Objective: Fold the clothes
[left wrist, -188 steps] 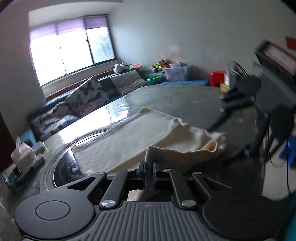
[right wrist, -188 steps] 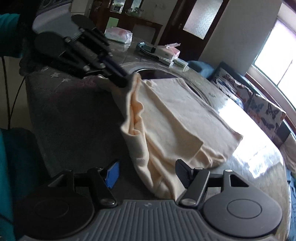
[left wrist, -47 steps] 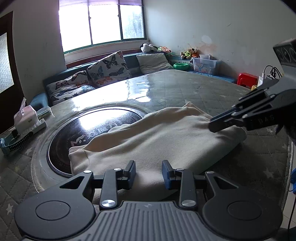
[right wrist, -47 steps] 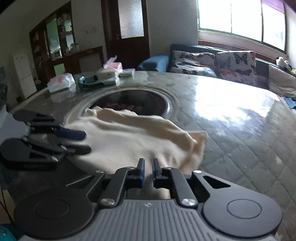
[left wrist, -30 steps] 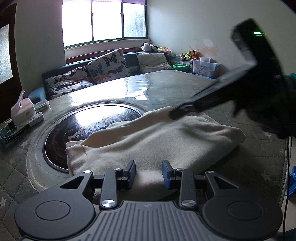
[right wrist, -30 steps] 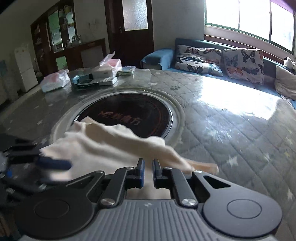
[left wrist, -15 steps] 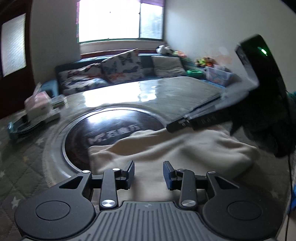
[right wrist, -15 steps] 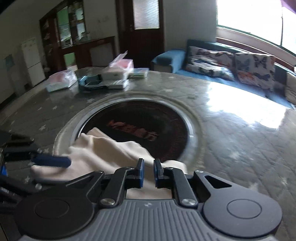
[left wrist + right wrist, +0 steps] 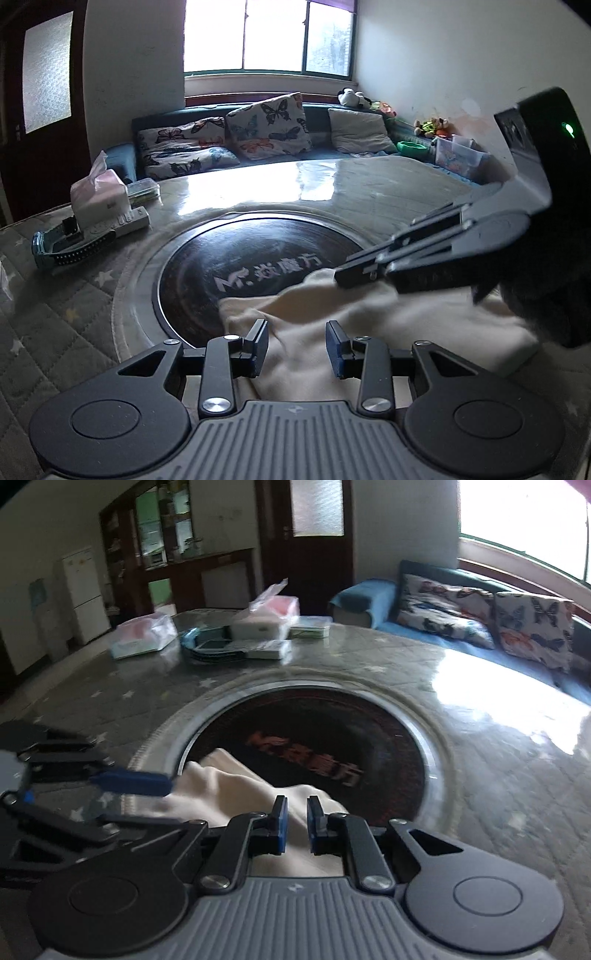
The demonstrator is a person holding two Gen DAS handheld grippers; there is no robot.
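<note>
A cream garment [image 9: 369, 325] lies bunched on the quilted table [image 9: 74, 332], its edge over the dark round inset [image 9: 221, 266]. My left gripper [image 9: 295, 332] stands open, and the cloth lies under and between its fingers. In the right wrist view one blue left finger [image 9: 133, 781] reaches the cloth's left edge. My right gripper [image 9: 295, 812] is shut on a raised fold of the garment [image 9: 229, 779]. Seen from the left wrist, the right gripper [image 9: 341, 275] comes in from the right, and the cloth rises up to its tips.
A tissue box [image 9: 98, 199] and a blue tray [image 9: 70, 245] sit at the table's far left. More plastic packs [image 9: 144, 635] lie beyond them. A sofa with butterfly cushions [image 9: 266, 125] runs behind the table under the window.
Both grippers have swung left across the table. The garment has drawn together into a smaller bunch, baring more of the dark inset. The right jaws stay shut and the left jaws stay apart.
</note>
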